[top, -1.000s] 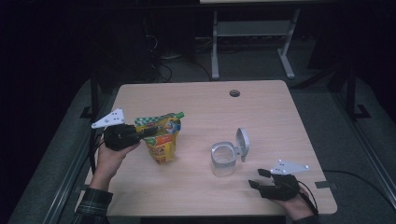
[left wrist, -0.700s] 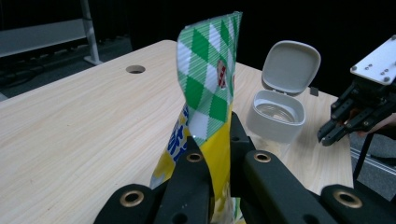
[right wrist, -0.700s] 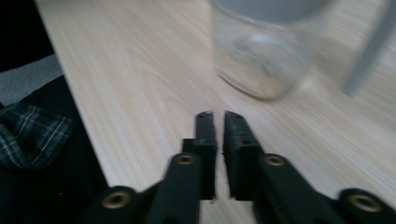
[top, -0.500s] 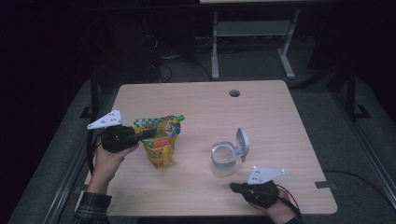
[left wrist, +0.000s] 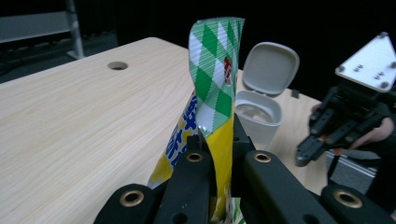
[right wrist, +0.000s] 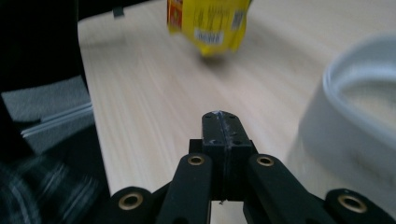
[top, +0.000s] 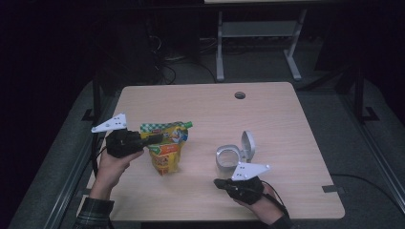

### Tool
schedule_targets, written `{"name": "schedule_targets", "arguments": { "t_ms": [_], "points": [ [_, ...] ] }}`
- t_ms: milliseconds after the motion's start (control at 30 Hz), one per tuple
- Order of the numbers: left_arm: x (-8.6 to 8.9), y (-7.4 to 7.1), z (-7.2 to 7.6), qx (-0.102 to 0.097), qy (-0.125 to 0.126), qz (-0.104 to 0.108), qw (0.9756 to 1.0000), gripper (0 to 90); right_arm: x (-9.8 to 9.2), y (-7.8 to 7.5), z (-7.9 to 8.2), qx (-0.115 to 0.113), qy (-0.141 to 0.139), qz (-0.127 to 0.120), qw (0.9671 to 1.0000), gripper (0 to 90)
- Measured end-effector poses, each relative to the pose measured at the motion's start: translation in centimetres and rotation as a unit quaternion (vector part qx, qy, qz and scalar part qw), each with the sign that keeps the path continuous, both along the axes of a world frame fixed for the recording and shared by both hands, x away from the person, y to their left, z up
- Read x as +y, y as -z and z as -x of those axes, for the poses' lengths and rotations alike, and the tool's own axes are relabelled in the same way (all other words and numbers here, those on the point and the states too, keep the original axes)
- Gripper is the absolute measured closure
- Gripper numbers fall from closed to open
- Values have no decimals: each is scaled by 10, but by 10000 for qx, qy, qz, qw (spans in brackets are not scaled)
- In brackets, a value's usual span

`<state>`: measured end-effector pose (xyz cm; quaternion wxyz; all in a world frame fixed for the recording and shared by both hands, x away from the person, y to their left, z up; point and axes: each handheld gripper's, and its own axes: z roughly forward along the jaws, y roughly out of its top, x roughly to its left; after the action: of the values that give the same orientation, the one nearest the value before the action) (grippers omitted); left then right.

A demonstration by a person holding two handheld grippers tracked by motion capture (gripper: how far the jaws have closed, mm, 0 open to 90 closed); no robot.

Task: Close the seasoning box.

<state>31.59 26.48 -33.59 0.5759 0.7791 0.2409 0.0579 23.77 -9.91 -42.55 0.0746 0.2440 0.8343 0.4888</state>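
the left gripper (left wrist: 217, 154) pinches the top edge of the yellow snack pouch (top: 166, 148), holding it upright over the table's (top: 286, 109) left side. the right gripper (right wrist: 223, 128), jaws pressed together on nothing, sits just beside the open white container (top: 229, 160).

The pouch (top: 166, 148) is yellow with a green-and-white diamond-patterned top edge and red and blue print. It hangs upright at centre left of the high view, pinched at its top, its bottom end near the tabletop; whether it touches cannot be told. In the left gripper view its top strip (left wrist: 215, 79) rises at centre frame, slightly twisted. The tub (top: 228, 160) is white and round, its hinged lid standing open at its far side, at lower centre right of the high view.
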Motion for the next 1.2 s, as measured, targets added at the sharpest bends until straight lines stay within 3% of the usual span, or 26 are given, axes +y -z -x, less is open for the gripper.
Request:
{"name": "schedule_targets", "arguments": {
  "t_ms": [33,100,300,467,600,733,800,1000,1100,1200],
  "points": [
    [-1,-2,1,21,32,10,10000,900,9,-4,-4,-106,30,-18,9999,899],
    [-2,-5,3,17,64,-39,10000,900,17,-6,-8,-125,42,-127,9998,899],
    [-5,-10,7,38,95,-85,9999,900,39,-5,-20,-145,128,-152,9997,900],
    [-3,-15,11,50,162,2,9999,900,49,2,-27,-33,103,-111,9999,900],
    [-2,-22,17,19,200,34,9998,900,58,-3,-29,-153,89,-150,9997,900],
    [-2,-28,21,-9,249,53,9997,900,69,-7,-33,-236,257,-146,9993,900],
    [-3,-30,23,-21,301,68,9995,900,75,-6,-37,-301,384,-158,9987,900],
    [-5,-33,26,-14,362,49,9993,900,84,0,-41,-335,393,-179,9985,900],
    [-8,-35,28,-6,396,28,9992,900,90,4,-42,-471,497,-81,9976,900],
    [-9,-36,29,3,415,47,9991,900,93,6,-43,-448,485,-168,9977,900]
  ]
}}
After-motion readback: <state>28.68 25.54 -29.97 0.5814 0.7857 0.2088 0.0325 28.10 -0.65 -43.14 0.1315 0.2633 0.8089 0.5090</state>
